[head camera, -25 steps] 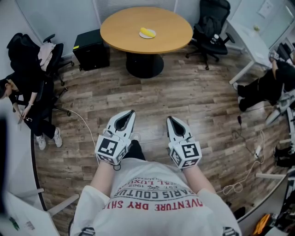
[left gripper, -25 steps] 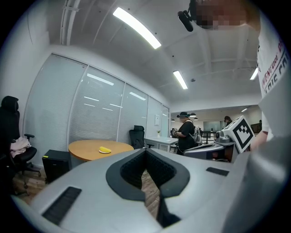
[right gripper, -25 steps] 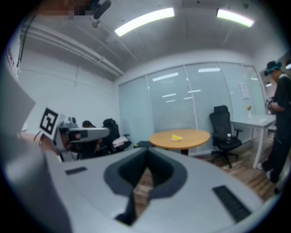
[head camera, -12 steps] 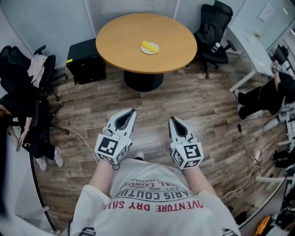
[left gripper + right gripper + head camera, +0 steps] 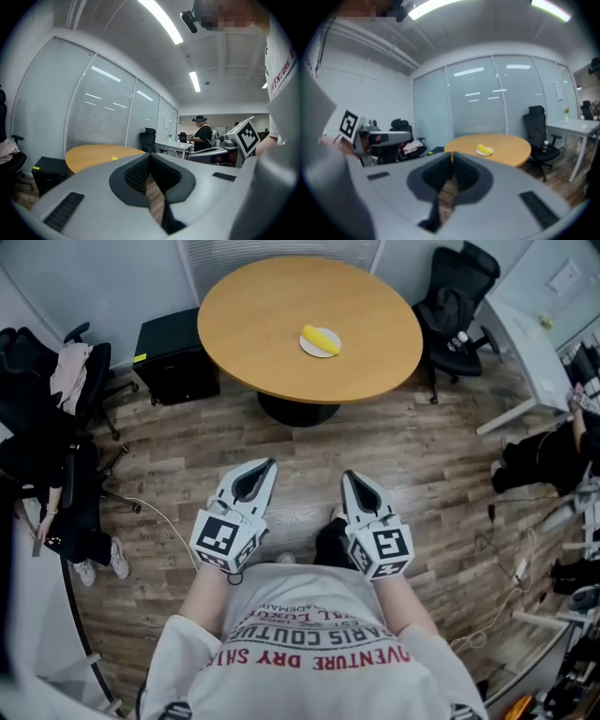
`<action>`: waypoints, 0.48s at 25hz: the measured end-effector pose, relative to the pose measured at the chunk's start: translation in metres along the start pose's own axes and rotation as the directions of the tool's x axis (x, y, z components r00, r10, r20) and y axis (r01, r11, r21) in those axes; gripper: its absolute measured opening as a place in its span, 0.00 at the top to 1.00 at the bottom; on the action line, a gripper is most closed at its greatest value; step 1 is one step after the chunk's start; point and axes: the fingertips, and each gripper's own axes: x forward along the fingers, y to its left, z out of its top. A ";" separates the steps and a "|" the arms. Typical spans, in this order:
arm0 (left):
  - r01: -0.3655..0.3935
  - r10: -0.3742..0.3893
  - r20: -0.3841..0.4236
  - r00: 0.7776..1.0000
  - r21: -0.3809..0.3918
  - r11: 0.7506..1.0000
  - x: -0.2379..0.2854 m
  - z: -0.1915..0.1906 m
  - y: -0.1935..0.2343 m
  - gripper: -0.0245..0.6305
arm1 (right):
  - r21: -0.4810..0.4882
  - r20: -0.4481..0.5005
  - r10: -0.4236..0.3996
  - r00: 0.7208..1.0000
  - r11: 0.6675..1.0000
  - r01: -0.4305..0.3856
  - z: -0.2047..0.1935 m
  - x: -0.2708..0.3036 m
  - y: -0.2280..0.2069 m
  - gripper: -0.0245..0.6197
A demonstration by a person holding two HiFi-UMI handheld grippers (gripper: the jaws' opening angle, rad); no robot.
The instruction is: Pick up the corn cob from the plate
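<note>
A yellow corn cob (image 5: 322,337) lies on a small white plate (image 5: 310,346) on the round wooden table (image 5: 272,334) ahead; the right gripper view shows the corn cob (image 5: 484,150) and plate (image 5: 483,153) too. My left gripper (image 5: 271,464) and right gripper (image 5: 344,475) are held side by side in front of my chest, well short of the table, above the wood floor. Both are shut with nothing between the jaws. In the left gripper view the left gripper (image 5: 150,155) points toward the table (image 5: 93,154); the right gripper (image 5: 451,154) points at it as well.
A black box (image 5: 173,357) stands on the floor left of the table. Office chairs stand at the left (image 5: 56,399) and beyond the table at the right (image 5: 459,306). A white desk (image 5: 534,343) is at the right, with cables (image 5: 506,577) on the floor. A person (image 5: 204,136) stands far off.
The table and plate have come nearer and shifted right in the head view as I walked forward. Both grippers keep the same pose, shut.
</note>
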 end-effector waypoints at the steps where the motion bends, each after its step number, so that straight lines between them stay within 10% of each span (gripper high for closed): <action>1: -0.012 0.012 -0.005 1.000 0.001 1.000 0.006 -0.001 0.006 0.91 | 0.003 -0.005 0.010 1.000 1.000 -0.010 -0.001 0.010 -0.005 0.92; 12: -0.193 0.193 -0.038 0.981 -0.005 0.981 0.126 0.000 0.071 0.91 | -0.006 -0.038 0.158 0.987 0.987 -0.158 0.026 0.133 -0.108 0.92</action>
